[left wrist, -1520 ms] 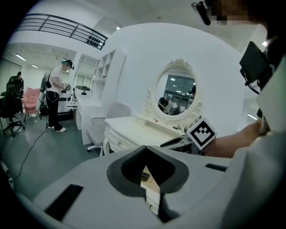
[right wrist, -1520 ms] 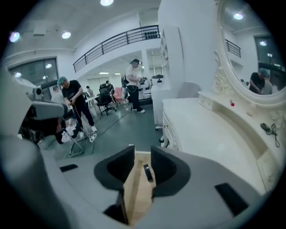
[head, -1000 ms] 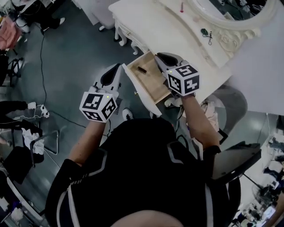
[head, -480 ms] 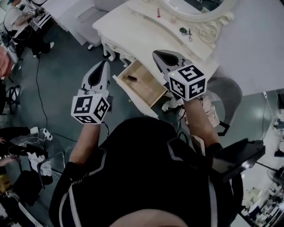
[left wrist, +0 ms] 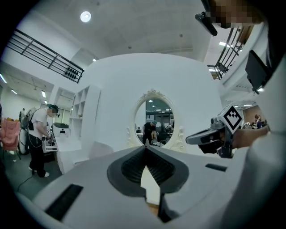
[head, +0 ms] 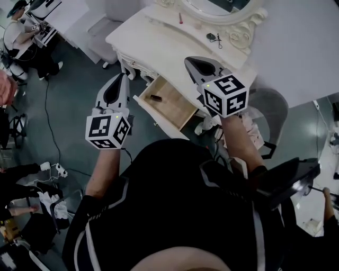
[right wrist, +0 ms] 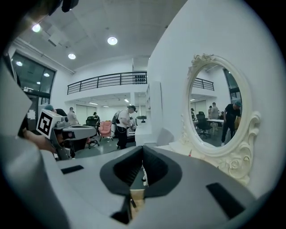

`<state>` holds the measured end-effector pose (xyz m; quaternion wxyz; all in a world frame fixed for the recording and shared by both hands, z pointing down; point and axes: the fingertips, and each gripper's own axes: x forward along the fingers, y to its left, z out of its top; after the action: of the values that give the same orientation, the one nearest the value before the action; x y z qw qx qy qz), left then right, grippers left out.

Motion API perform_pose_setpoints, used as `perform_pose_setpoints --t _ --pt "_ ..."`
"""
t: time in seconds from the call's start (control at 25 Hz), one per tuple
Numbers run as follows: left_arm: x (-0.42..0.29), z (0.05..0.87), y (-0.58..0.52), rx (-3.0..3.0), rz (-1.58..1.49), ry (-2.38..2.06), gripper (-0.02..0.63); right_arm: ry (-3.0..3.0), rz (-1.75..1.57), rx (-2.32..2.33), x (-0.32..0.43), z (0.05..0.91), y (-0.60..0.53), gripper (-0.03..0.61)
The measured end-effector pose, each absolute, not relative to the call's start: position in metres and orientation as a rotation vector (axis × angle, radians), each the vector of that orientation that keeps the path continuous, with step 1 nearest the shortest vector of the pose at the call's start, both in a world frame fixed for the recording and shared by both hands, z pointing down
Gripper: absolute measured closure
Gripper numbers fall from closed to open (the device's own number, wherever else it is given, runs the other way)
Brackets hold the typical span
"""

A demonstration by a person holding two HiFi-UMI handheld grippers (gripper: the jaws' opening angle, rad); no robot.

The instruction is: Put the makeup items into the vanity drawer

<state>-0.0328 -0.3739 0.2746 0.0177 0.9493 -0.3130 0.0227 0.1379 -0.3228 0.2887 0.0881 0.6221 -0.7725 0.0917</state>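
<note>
The white vanity (head: pixel 159 45) has its wooden drawer (head: pixel 177 108) pulled open, with a small dark makeup item (head: pixel 155 98) lying inside. On the vanity top lie a thin red item (head: pixel 180 18) and a small black tool (head: pixel 213 37), near the oval mirror (head: pixel 217 6). My left gripper (head: pixel 119 77) hangs shut and empty to the left of the drawer, over the floor. My right gripper (head: pixel 189 59) is shut and empty above the drawer's right side and the vanity's front edge. Its pads (right wrist: pixel 143 152) meet, and the left pads (left wrist: pixel 145 148) meet too.
A grey chair (head: pixel 273 108) stands right of the drawer. A white seat (head: pixel 100 26) sits left of the vanity. People stand and sit at the far left (head: pixel 24 37), and cables (head: pixel 50 79) run over the dark floor.
The head view has tilted, so more of the vanity top and mirror shows. My right gripper has come up from the drawer. My left gripper has drifted slightly away from the drawer.
</note>
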Motion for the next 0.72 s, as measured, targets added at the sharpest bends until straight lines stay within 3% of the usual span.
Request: perform_pose_setpoints --t 0.72 --pt "-0.0392 0.2792 -0.3689 2.858 0.088 -0.921 0.611 -2.285 0.253 1.855 0.1342 0.2777 -0.329 0.574"
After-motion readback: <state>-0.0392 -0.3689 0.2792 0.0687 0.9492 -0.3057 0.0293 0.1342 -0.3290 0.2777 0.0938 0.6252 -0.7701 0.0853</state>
